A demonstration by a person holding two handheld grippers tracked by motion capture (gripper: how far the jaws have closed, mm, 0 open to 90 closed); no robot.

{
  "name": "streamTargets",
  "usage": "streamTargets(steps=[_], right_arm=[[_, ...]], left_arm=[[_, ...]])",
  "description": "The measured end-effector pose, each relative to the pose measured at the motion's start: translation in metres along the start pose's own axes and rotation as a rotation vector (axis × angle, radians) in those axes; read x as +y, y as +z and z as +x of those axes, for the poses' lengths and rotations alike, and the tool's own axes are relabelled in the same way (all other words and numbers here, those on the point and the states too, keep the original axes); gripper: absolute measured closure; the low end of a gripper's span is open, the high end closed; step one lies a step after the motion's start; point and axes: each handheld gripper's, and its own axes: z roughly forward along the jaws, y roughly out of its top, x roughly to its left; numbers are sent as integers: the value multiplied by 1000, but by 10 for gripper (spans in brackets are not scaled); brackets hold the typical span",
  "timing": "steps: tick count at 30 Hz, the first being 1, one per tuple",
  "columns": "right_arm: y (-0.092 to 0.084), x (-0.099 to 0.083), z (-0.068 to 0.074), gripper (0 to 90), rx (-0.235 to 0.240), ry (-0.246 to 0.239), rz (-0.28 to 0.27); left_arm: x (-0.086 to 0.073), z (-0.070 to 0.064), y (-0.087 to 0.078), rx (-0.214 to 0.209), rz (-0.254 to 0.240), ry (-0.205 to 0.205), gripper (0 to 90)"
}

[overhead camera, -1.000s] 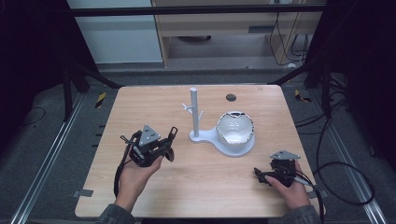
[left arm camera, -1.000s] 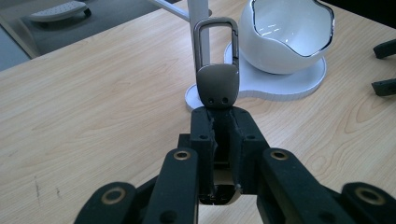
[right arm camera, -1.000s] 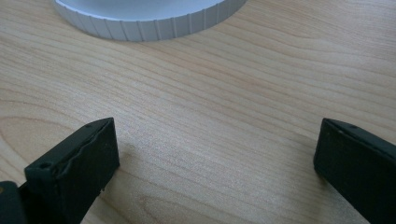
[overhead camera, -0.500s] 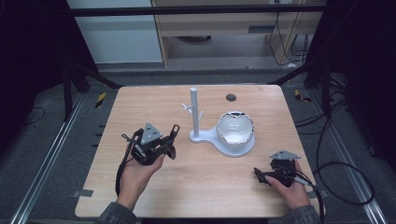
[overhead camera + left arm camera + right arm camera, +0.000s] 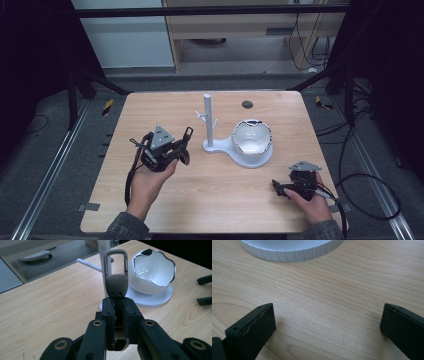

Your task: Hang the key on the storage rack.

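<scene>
- At a light wooden table [image 5: 220, 200], a person works two hand-held grippers; the left gripper [image 5: 182, 147] sits raised over the table's left half, its jaws clamped tight on a dark metal carabiner clip [image 5: 116, 277].
- In the left gripper view, the carabiner clip stands upright out of the closed jaws, its flat base pinched between the pads and its open loop pointing toward the white post [image 5: 103, 265] of a stand just beyond it.
- The stand [image 5: 209, 122] rises near the table's middle, short pegs jutting from its post; the clip's loop sits near a thin peg [image 5: 87, 263] but apart from it.
- A white bowl [image 5: 252, 137] with a wavy silvery rim sits on the stand's round base [image 5: 250, 159], just right of the post.
- The right gripper [image 5: 280, 189] rests low at the table's near right corner, well apart from the stand, jaws spread wide with bare wood between them.
- In the right gripper view, the ribbed edge of the white base [image 5: 292, 251] lies ahead of the parted jaws.
- A small dark disc [image 5: 247, 104] lies at the table's far edge.
</scene>
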Motion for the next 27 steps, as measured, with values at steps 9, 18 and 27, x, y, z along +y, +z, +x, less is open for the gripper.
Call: streamTargets(steps=[9, 18, 27], right_arm=[[0, 0, 0, 4, 0, 0, 0], [0, 0, 0, 4, 0, 1, 1], [0, 0, 0, 5, -3, 1, 0]], left_arm=[[9, 0, 1, 2, -25, -8, 807], [14, 0, 4, 3, -32, -10, 807], [20, 2, 14, 2, -32, -23, 807]])
